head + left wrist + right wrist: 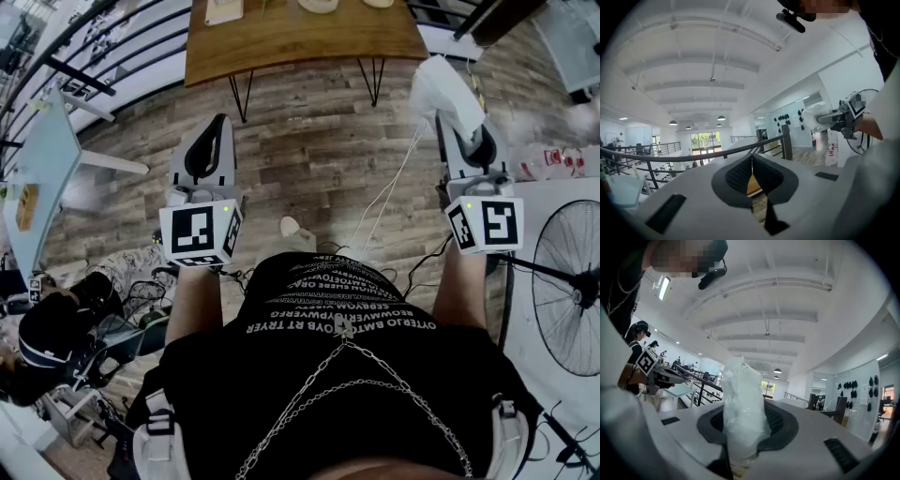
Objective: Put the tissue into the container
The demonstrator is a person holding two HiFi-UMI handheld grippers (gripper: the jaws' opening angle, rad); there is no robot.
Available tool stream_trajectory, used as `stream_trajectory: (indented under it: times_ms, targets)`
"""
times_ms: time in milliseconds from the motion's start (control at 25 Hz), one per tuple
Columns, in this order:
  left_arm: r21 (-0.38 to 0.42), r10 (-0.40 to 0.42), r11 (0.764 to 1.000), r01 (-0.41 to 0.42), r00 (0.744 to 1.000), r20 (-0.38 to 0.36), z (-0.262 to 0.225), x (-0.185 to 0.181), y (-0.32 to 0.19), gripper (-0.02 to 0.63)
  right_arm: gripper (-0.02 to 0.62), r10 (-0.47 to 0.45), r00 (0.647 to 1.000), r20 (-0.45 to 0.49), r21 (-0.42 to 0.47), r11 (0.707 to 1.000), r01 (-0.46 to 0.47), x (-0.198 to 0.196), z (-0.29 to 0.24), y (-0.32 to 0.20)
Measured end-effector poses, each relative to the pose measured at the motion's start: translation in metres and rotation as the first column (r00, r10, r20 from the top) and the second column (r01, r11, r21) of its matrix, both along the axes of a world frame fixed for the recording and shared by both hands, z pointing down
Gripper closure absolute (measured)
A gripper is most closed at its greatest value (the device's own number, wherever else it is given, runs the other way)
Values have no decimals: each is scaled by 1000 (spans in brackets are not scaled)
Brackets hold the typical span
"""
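A crumpled white tissue [743, 404] is clamped between the jaws of the right gripper [452, 122], raised over the wooden plank floor [319, 159], apart from the brown wooden table [281, 42]. The tissue is judged light, soft and easily torn, so it is best pinched at its bunched middle, as here. The left gripper [752, 176] is seen with its jaws together and nothing between them. No container can be made out for certain, and the pale items [319, 6] on the table are cut off by the picture's edge.
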State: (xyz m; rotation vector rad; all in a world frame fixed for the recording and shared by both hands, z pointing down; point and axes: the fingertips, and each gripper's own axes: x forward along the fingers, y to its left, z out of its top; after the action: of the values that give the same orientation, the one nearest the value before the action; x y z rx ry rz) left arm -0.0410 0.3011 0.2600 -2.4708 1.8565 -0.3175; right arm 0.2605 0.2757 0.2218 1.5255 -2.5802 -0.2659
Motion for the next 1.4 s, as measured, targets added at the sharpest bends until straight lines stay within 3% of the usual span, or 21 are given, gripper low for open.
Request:
stream_trajectory:
  times_ms: [160,240,320,480,560,680,720,800,960,1160,1320,1400]
  targets:
    - [-28,0,1000,0,1000,-8,35,-151,-76,577,471,-44,999,-30,-51,998,43,-165,38,-78]
    - [-36,-16,999,16,1000,-5,37,-175,-96,577,471,-66,998,-22,-75,995,64,-193,44,-101]
    - [-31,-44,999,44,999,-4,27,-144,-80,577,469,-91,996,0,-87,992,91,-162,39,-90]
    - [24,-81,996,81,996,32,-5,-17,23,577,468,-123,990,75,-66,990,128,-31,23,7]
    - [26,-104,994,103,994,33,-16,-32,9,577,468,-147,985,86,-76,985,153,-45,14,-14]
    - [-11,-165,986,165,986,7,-24,-128,-88,577,466,-200,976,81,-115,971,209,-141,-3,-132]
    - [-20,-179,984,179,984,5,-24,-142,-108,577,466,-211,974,83,-120,968,220,-154,-6,-156]
    - [-15,-183,983,184,983,15,-21,-123,-103,577,466,-212,972,98,-115,968,223,-134,-2,-151]
    - [28,-139,990,138,990,39,-8,-24,-13,577,466,-169,978,124,-97,978,182,-32,30,-40]
    - [11,-117,993,117,993,7,1,-49,-60,577,466,-171,980,104,-110,977,182,-64,29,-81]
    - [28,-63,998,63,998,-3,2,-19,-62,577,466,-142,985,101,-93,984,152,-38,30,-71]
    - [19,-50,999,50,999,-10,3,-25,-82,577,468,-124,987,100,-97,986,133,-43,29,-86]
